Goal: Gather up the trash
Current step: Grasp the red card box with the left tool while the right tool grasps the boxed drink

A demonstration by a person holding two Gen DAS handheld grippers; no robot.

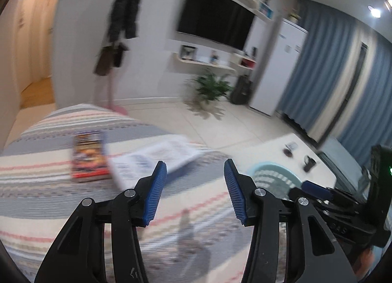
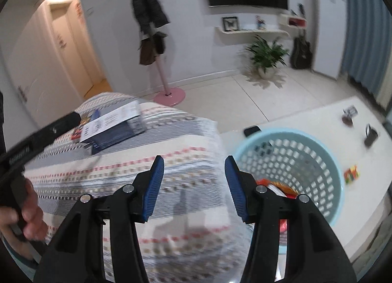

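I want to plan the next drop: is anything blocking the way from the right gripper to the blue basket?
Nothing visible does. The right gripper is open and empty, and the basket beside it has an open top.

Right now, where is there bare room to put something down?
Free: striped cover in front of both tools, below the booklets; white table between basket and mug. Crowded: the booklet corner; the basket already holds wrappers.
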